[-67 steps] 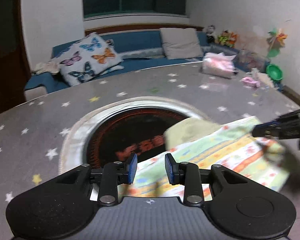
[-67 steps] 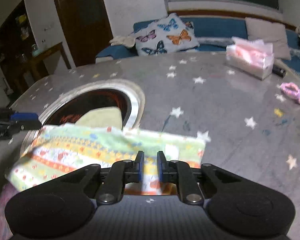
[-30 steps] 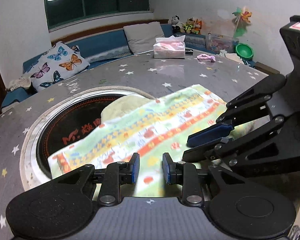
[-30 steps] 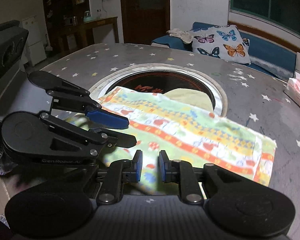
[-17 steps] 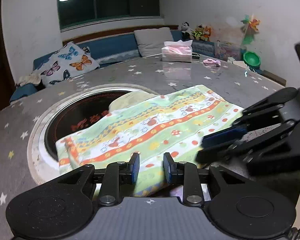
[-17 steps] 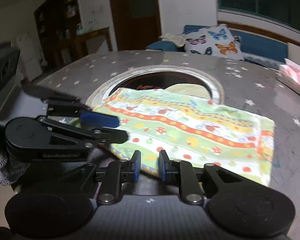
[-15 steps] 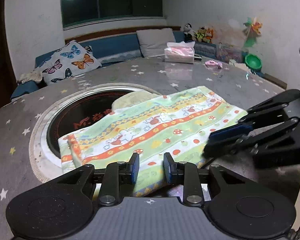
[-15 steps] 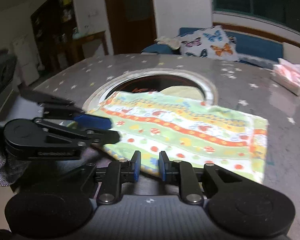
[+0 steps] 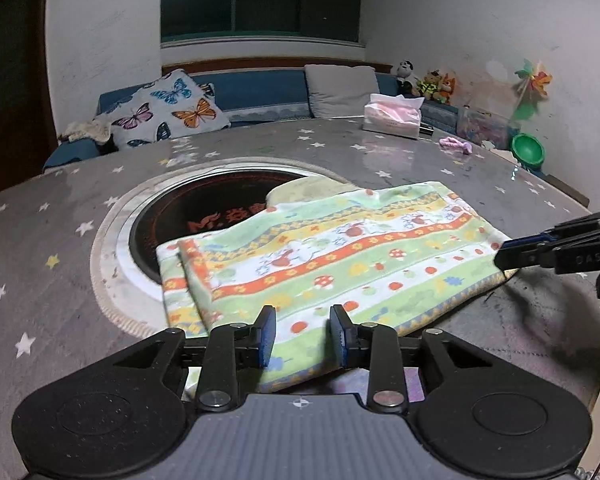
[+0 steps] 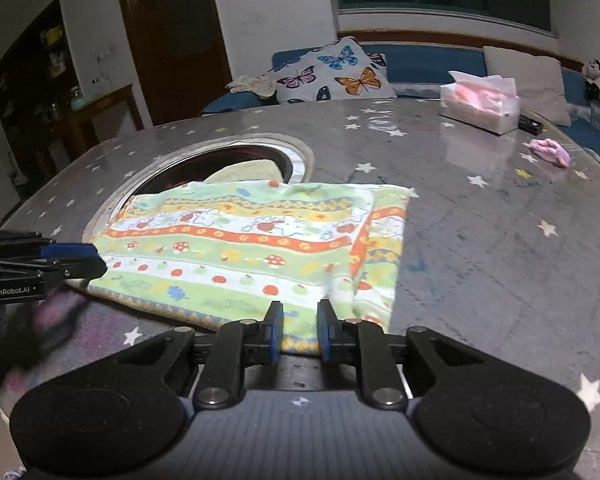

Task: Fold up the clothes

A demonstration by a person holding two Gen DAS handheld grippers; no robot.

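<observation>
Two claws flank the folded cloth (image 9: 340, 256): left claw (image 9: 302, 336) opening astride its edge, right claw (image 10: 298, 332) closing, seemingly ungripped.

- The folded cloth (image 9: 340, 256) looks like soft, matt terry towelling with printed stripes.
- The round table (image 10: 500, 240) has a smooth, glossy grey top that mirrors things standing on it.
- The ring (image 9: 112, 248) around the table's centre well looks like dull brushed metal.
- The left gripper (image 9: 302, 334) is matt black plastic with ribbed blue pads.
- At one o'clock, the tissue pack (image 10: 480, 98) has a shiny plastic wrap.
- The butterfly cushion (image 10: 332, 72) is matt fabric.
</observation>
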